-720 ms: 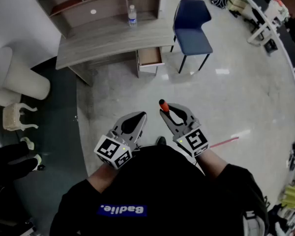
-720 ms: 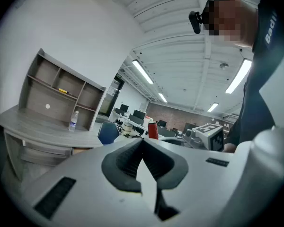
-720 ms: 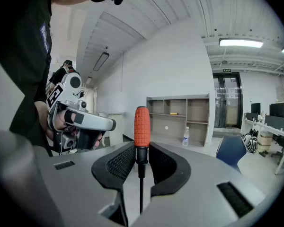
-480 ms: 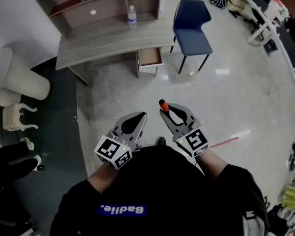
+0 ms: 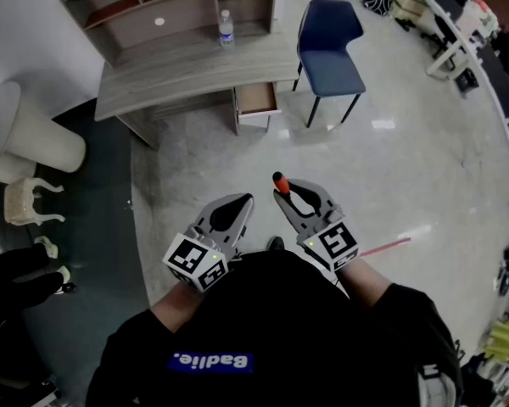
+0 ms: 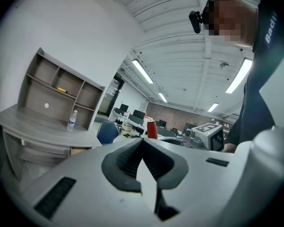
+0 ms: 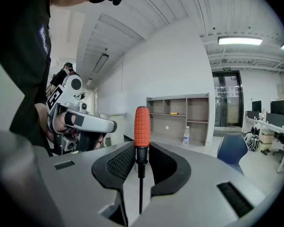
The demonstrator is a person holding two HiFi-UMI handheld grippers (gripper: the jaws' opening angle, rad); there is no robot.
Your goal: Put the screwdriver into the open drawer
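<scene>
- Head view: the drawer (image 5: pixel 257 98) stands pulled out under the right end of the desk (image 5: pixel 187 66), its open top facing up, with the chair (image 5: pixel 327 45) just to its right.
- Both grippers are well short of the drawer, across a stretch of bare floor (image 5: pixel 382 168), close in front of the person's body.
- The right gripper (image 5: pixel 295 192) has its jaws clamped on the screwdriver (image 5: pixel 280 181); the orange handle pokes out past the jaw tips on the drawer's side.
- Right gripper view: the pads (image 7: pixel 120 162) press on the dark neck just below the handle, and the thin shaft runs back between the jaws towards the gripper body. So the tool's long axis lies along the gripper's own axis, handle leading.
- The left gripper (image 5: pixel 235 203) is beside the right one, about as far from the drawer. Left gripper view shows its jaws together with nothing between them.
- Key relation: the drawer lies straight ahead of the right jaws and slightly to the left, roughly in line with the handle. The right hand holds the tool and is marginally nearer.
- My judgement: the carry is hardly begun. The coming move is a long walk and reach to the drawer, then a tilt so the screwdriver can drop in lengthwise.
- Risk, as I judge it: the grip sits near one end, so the tool could pivot during the carry.
</scene>
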